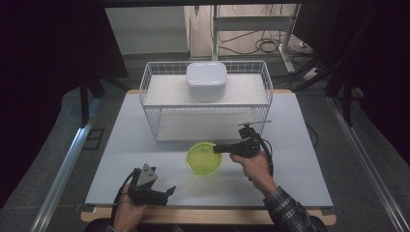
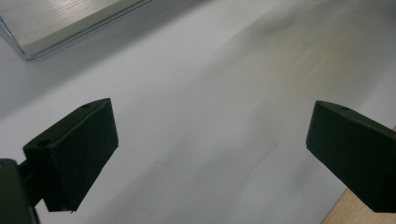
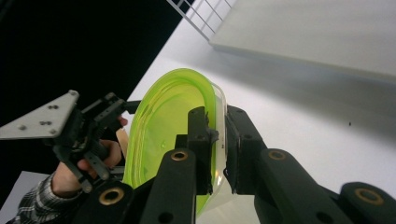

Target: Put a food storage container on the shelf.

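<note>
Right tongs (image 1: 218, 148) gripping rim of green bowl (image 1: 203, 158), one jaw inside wall, one outside; in right gripper view same tongs (image 3: 219, 144) pinching bowl (image 3: 173, 121) edge, bowl tilting on its side; bowl sitting near tabletop (image 1: 300, 164) middle, just in front of wire basket (image 1: 154, 123) standing at far edge; white box (image 1: 206, 79) resting on basket's shelf; left tongs (image 1: 167, 193) hovering wide apart, holding nothing, near front-left corner; in left gripper view, bare tabletop lying between jaws.
</note>
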The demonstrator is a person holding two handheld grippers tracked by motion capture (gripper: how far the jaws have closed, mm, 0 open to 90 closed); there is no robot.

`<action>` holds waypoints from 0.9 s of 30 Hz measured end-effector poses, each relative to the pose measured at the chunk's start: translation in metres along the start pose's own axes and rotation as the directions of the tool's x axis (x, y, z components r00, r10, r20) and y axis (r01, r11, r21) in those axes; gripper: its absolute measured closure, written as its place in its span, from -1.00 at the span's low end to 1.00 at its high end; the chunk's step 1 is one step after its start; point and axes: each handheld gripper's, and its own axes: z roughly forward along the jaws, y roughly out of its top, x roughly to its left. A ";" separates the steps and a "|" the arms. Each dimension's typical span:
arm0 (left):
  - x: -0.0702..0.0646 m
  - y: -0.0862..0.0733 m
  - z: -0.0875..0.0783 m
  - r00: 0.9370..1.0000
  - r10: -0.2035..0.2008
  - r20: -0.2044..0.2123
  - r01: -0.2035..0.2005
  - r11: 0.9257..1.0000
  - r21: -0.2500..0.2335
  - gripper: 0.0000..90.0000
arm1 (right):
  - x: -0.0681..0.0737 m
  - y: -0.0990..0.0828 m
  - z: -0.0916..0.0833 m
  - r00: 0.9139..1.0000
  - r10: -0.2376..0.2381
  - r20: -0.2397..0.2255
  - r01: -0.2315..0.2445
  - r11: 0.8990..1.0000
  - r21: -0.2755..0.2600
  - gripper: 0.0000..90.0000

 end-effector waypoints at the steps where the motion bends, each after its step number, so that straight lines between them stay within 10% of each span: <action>1: 0.000 0.000 0.000 1.000 0.000 -0.001 0.000 1.000 -0.001 -0.96 | 0.001 0.001 -0.002 1.000 0.000 -0.002 0.000 1.000 -0.003 0.81; 27: 0.001 0.000 -0.001 1.000 0.001 -0.011 -0.001 1.000 -0.012 -0.97 | 0.033 0.034 -0.037 0.998 -0.058 -0.013 0.057 0.995 -0.077 0.81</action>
